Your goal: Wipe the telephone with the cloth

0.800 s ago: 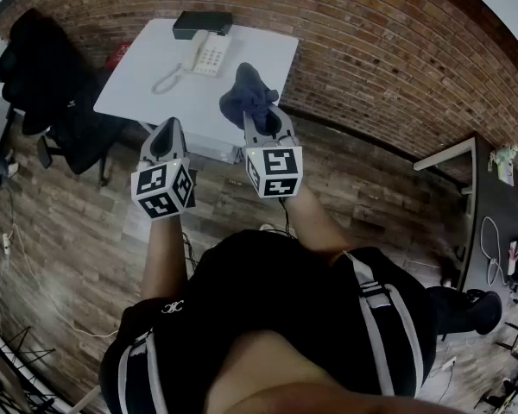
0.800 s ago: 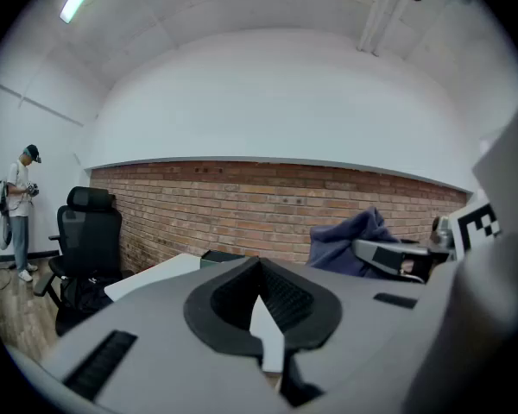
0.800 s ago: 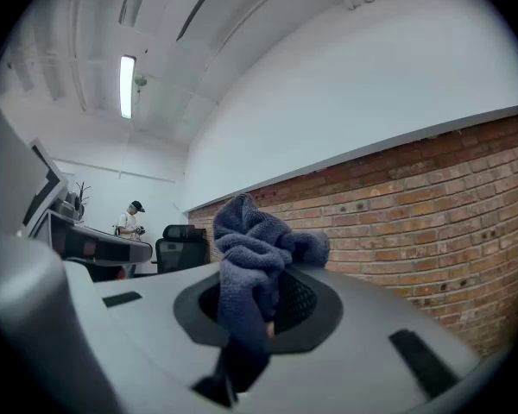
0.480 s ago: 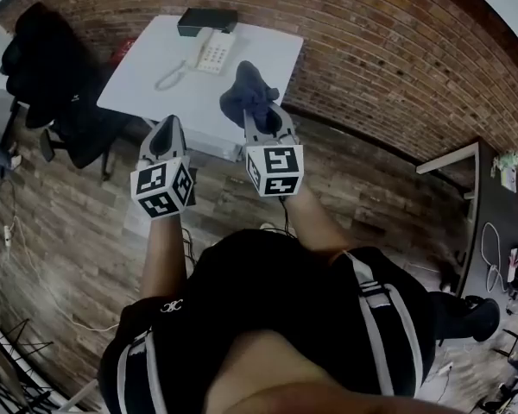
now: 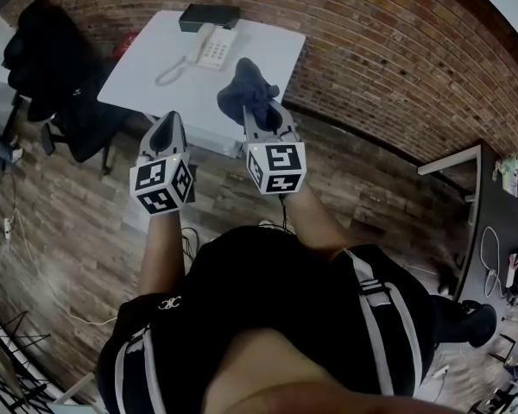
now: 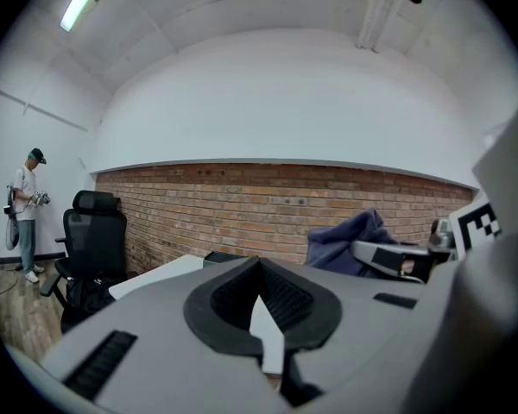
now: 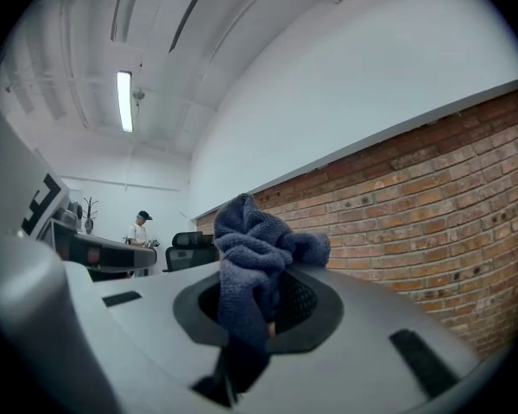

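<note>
A white telephone (image 5: 211, 50) with a coiled cord lies at the far end of a white table (image 5: 142, 59), set against a brick wall. My right gripper (image 5: 261, 112) is shut on a bunched dark blue cloth (image 5: 244, 87), held up in the air over the table's near edge. In the right gripper view the cloth (image 7: 257, 244) sticks up from between the pads of the right gripper (image 7: 261, 304). My left gripper (image 5: 167, 124) hovers to the left, short of the table, and holds nothing. The left gripper (image 6: 261, 270) has its pads together, with the cloth (image 6: 350, 238) off to its right.
A black box (image 5: 209, 17) sits behind the telephone. A black office chair (image 5: 47, 54) stands left of the table, and a dark desk (image 5: 488, 210) at far right. The floor is wood. A person (image 6: 24, 214) stands far off beside the chair (image 6: 95, 240).
Both grippers and the cloth have edged slightly toward the table. The grip on the cloth is unchanged.
</note>
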Tool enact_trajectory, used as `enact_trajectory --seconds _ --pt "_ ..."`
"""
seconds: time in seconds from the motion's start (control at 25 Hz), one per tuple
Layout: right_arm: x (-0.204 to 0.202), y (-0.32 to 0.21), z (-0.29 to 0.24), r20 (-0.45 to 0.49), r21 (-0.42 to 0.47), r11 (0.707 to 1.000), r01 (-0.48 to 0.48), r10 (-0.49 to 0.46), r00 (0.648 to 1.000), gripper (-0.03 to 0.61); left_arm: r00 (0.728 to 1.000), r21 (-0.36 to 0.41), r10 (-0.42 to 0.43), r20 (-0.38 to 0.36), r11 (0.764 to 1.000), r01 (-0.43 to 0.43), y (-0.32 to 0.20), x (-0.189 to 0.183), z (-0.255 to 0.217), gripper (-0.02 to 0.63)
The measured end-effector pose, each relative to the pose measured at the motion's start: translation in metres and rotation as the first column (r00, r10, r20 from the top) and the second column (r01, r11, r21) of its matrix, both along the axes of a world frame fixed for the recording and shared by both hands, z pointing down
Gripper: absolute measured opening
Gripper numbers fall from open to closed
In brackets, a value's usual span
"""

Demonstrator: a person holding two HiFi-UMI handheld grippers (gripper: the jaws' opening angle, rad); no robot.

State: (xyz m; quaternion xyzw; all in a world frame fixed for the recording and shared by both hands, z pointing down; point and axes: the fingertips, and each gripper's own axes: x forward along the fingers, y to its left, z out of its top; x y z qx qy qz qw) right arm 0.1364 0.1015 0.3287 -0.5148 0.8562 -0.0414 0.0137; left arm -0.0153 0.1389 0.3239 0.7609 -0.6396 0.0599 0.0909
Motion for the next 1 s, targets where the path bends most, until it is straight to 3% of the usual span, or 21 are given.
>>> enact_trajectory --seconds 0.6,1.0 --pt "0.05 -0.038 0.016 0.025 -0.017 0.997 0.076 -0.075 0.997 0.032 0.998 -0.028 -0.05 0.044 0.998 0.051 -0.024 0.056 0.025 -0.008" --pt "0.037 -0.094 0.026 0.012 -0.035 0.997 0.071 -0.071 0.997 0.032 0.998 -0.034 -0.051 0.023 0.998 0.052 -0.082 0.04 0.035 -0.008"
